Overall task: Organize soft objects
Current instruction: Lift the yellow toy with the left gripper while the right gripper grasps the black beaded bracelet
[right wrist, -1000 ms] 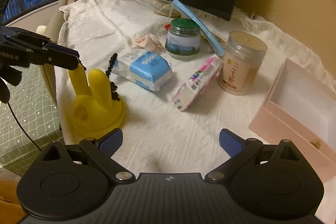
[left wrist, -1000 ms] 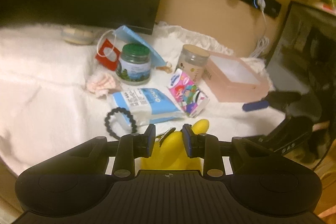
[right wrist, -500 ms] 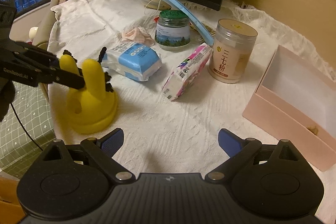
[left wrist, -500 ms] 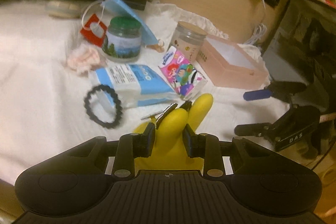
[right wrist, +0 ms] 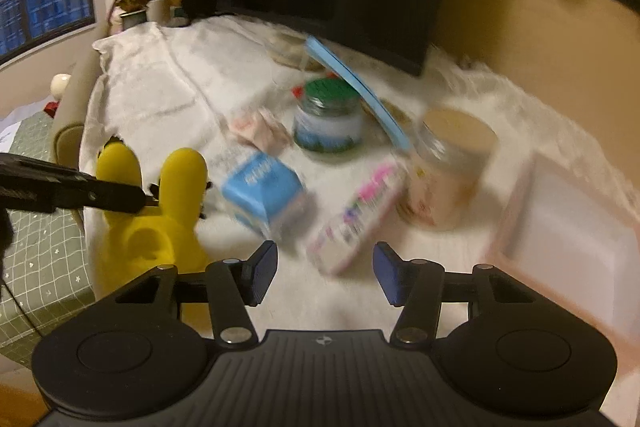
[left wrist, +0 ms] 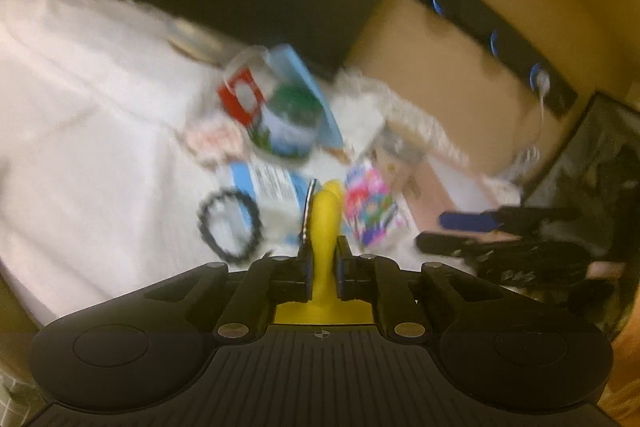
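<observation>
White cloth point(right wrist: 168, 99) covers the counter. Left hand-held gripper point(left wrist: 323, 263) is closing, pinching one ear of the yellow bunny point(right wrist: 160, 211); right hand-held gripper point(right wrist: 324, 269), closing, holds nothing. Soft ear could slip free.

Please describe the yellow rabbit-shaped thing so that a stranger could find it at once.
On the white cloth, at its near left corner, stands the yellow rabbit-shaped holder, left of the blue wipes pack. It alone is bright yellow, with two upright ears.
</observation>
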Motion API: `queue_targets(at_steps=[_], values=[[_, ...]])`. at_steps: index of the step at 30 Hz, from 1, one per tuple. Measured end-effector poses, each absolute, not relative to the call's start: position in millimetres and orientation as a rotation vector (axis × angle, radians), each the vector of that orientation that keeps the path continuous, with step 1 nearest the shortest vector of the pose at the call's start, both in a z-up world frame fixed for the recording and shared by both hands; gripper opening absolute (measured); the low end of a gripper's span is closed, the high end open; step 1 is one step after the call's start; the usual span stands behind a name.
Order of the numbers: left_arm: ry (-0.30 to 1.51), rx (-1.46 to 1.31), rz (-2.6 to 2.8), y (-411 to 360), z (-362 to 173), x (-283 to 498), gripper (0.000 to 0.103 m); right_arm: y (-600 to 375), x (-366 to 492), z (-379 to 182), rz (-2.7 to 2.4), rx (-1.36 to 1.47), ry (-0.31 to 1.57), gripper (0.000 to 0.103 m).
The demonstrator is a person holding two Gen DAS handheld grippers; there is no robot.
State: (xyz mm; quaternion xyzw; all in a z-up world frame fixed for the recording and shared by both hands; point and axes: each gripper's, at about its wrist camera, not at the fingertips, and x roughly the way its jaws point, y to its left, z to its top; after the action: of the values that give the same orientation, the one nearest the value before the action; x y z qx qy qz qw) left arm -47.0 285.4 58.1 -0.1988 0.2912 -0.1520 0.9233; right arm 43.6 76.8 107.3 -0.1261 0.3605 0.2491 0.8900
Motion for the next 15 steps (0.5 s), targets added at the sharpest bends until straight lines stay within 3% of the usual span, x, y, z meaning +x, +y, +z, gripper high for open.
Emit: queue_targets(at_steps=[3,10,15], values=[[0.542,-0.403,-0.228,308.2,75.3,-54.7,0.012,107.0,51.8,104.0,0.570,-0.288,0.743,0.039],[0.450,-0.382,-0.022,357.0,97.7,-62.9,0.012,192.1,56.7,88.0,0.668,-0.409,0.649,0.038],[0.435,-0.397,0.030,368.0,97.4,-64.6,0.012,220.9,61.8,63.8,0.662,-0.528,0.643,0.012]])
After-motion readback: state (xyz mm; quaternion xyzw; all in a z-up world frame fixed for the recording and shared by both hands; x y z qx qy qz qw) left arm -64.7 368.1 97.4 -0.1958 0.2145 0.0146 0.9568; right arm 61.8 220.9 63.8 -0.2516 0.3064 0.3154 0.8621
